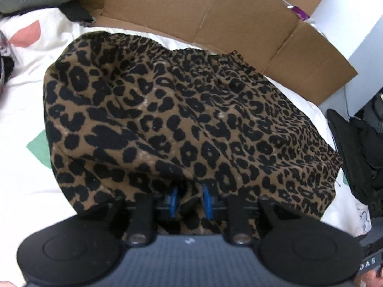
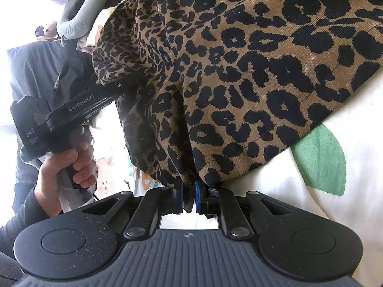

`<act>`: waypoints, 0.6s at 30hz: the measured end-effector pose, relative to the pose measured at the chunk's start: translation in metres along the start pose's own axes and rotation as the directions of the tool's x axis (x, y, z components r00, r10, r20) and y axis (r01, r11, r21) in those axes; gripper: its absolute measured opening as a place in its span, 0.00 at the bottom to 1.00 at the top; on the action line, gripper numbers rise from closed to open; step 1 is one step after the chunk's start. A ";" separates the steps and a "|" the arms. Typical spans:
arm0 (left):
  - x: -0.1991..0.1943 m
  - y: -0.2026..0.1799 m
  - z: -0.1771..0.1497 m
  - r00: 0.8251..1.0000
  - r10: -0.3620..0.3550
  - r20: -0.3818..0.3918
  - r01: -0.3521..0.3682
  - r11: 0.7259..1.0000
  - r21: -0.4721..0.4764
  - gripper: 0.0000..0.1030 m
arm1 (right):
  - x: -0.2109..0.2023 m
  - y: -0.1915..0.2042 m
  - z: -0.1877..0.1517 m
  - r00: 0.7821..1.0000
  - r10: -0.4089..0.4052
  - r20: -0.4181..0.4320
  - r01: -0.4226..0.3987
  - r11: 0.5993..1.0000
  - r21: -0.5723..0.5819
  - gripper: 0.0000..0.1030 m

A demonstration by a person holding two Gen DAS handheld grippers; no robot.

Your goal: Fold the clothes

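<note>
1. A leopard-print garment (image 1: 182,119), brown with black spots, lies spread over a white bed sheet (image 1: 26,95) printed with green and pink leaf shapes; its gathered elastic edge (image 1: 186,47) is at the far side in the left wrist view.
2. The left gripper (image 1: 190,199) has its blue-padded fingers (image 1: 207,201) slightly apart, with a fold of the garment lying between them; the pads do not visibly press on the cloth, so it reads as released.
3. The right gripper (image 2: 189,198) is clenched on a bunched lower edge of the garment, the cloth pinched between its pads beside a green leaf print (image 2: 320,157).
4. In the right wrist view, a person's hand (image 2: 64,169) grips the handle of the left gripper, whose arm reads "GenRobot.AI" (image 2: 82,104); the black body below it carries "DAS" (image 2: 30,134).
5. In the left wrist view, the letters "DAS" (image 1: 370,261) show at the right edge.
6. Flattened brown cardboard (image 1: 215,12) stands beyond the bed.
7. A black bag (image 1: 354,153) sits at the right.
</note>
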State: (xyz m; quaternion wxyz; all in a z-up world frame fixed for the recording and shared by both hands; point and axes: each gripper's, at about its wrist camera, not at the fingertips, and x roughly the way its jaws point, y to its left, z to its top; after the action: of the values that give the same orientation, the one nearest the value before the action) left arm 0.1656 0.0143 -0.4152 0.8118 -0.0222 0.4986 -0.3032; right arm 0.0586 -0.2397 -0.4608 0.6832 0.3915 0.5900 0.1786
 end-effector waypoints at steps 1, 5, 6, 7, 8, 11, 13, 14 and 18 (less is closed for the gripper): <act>-0.004 -0.001 0.000 1.000 -0.004 0.001 0.004 1.000 0.001 0.33 | 0.000 0.000 0.000 1.000 -0.001 0.000 0.001 1.000 0.001 0.07; -0.024 -0.005 0.000 1.000 0.005 0.014 -0.005 1.000 0.023 0.35 | -0.001 0.001 0.001 1.000 -0.007 0.004 0.007 1.000 0.001 0.07; -0.031 -0.005 0.000 1.000 0.011 0.021 -0.011 1.000 0.029 0.36 | -0.001 0.001 0.001 1.000 -0.009 0.006 0.009 1.000 -0.001 0.07; -0.037 -0.005 -0.001 0.999 0.020 0.028 -0.021 0.999 0.036 0.36 | -0.001 0.001 0.002 1.000 -0.011 0.009 0.011 1.000 -0.002 0.07; -0.044 -0.004 -0.002 0.999 0.033 0.032 -0.034 0.998 0.046 0.37 | -0.001 0.001 0.002 1.000 -0.012 0.011 0.012 1.000 -0.003 0.07; -0.057 -0.001 -0.003 0.995 0.097 0.024 -0.098 0.993 0.070 0.38 | -0.001 0.000 0.002 1.000 -0.016 0.017 0.016 1.000 -0.003 0.07; -0.058 0.003 -0.006 0.992 0.123 0.024 -0.124 0.990 0.071 0.45 | -0.001 0.001 0.001 1.000 -0.018 0.019 0.018 1.000 -0.007 0.07; -0.058 0.006 -0.008 0.990 0.136 0.023 -0.137 0.988 0.071 0.50 | 0.000 0.001 0.001 1.000 -0.019 0.019 0.020 1.000 -0.010 0.07; -0.053 0.015 -0.015 0.986 0.167 0.011 -0.167 0.984 0.060 0.50 | 0.000 0.001 0.001 1.000 -0.025 0.016 0.025 1.000 -0.015 0.07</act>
State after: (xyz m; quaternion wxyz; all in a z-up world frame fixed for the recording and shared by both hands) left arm 0.1433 0.0581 -0.3857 0.8361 0.0434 0.4869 -0.2490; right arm 0.0602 -0.2395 -0.4603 0.6928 0.3804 0.5881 0.1716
